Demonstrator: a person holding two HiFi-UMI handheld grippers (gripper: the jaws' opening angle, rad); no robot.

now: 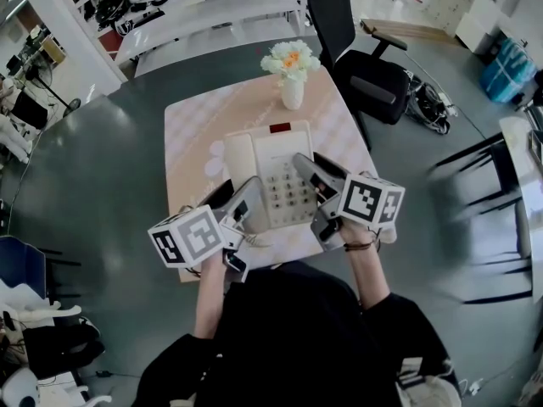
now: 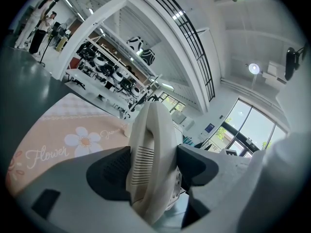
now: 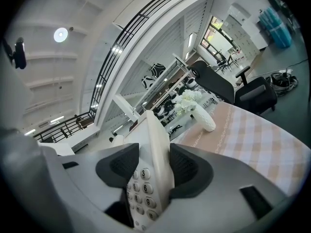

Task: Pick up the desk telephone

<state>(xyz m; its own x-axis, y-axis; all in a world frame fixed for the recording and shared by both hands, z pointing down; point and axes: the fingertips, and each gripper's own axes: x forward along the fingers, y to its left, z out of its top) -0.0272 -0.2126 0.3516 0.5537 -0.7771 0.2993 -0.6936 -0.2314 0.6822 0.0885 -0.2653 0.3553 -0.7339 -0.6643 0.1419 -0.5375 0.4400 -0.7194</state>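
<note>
Cream phone point(image 1: 276, 155) is clamped by the left gripper point(image 1: 240, 195) at seven o'clock, right gripper point(image 1: 310, 166) at four; raise both together, level.

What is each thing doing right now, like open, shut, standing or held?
desk telephone: gripped at both sides, handset on its cradle.
left hand-held gripper: shut on the telephone's handset side.
right hand-held gripper: shut on the telephone's keypad side.
vase: upright on the table, flowers in it.

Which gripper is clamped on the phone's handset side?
The left gripper: its jaws pinch the ribbed handset. The right gripper instead grips the keypad edge of the desk telephone.
</note>
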